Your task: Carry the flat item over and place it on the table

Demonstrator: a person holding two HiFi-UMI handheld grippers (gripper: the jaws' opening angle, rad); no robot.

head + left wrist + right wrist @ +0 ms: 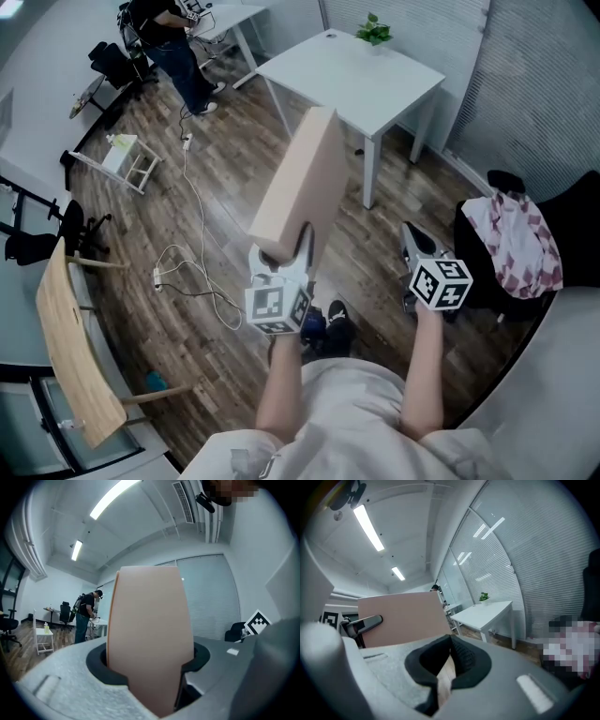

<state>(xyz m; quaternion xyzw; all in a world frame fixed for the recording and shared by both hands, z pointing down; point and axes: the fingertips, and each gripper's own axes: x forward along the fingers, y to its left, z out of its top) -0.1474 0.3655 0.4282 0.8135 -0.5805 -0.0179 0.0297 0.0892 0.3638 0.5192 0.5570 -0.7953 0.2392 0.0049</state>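
While the flat board (300, 183) is in the air and well short of the white bench (352, 80), the step in hand is the carry, and I judge the placing not yet begun. It stands nearly upright, leaning away from the person toward the bench. Its lower end is clamped in the left tool (284, 255), and the left gripper view shows both pads pressed on its faces. With one low grip on a tall panel it will likely want to swing or tip. A slow walk and a firm wrist would suit, bringing it toward level only once it is over the bench top. The right tool (450, 644) has its jaws together at the tips with nothing between them. It hangs beside the board without touching it, and could steady the free edge if opened first

Wood-plank floor (141, 234) fills the room, with blinds (544, 84) along the right wall. The bench stands ahead beside those blinds, its top mostly bare, so the near half looks the best landing spot. A dark seat (478, 281) draped with patterned cloth (516, 239) sits to the right. A person (173, 42) stands at the far left, with a small white rack (127, 157) nearer. A little potted plant (373, 31) marks the bench's far corner. A thin white cable (195, 208) trails over the floor left of the route and is worth stepping clear of
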